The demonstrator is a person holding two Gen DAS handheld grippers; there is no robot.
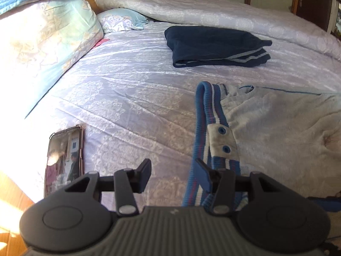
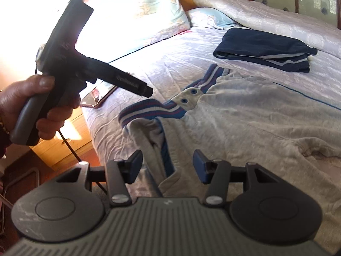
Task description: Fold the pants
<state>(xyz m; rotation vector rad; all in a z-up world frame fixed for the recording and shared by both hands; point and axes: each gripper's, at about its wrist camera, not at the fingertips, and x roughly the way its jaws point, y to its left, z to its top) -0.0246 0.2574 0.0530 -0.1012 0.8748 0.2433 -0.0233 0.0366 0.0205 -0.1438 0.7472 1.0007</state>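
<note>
Light grey pants [image 1: 277, 123] with a blue, red and white striped waistband [image 1: 202, 115] lie spread on the bed; they also show in the right wrist view [image 2: 255, 115]. My left gripper [image 1: 173, 173] is open just above the waistband's near end, its right finger beside the band. My right gripper [image 2: 167, 166] is open and empty over the crumpled near corner of the pants [image 2: 153, 140]. The left gripper's body [image 2: 70, 49], held in a hand, shows at the left of the right wrist view.
Folded navy pants [image 1: 215, 47] lie farther back on the bed. A phone [image 1: 64, 155] lies near the bed's left edge. Pillows [image 1: 46, 49] and a rolled quilt [image 1: 213, 10] line the head and far side. A wooden nightstand [image 2: 64, 145] stands beside the bed.
</note>
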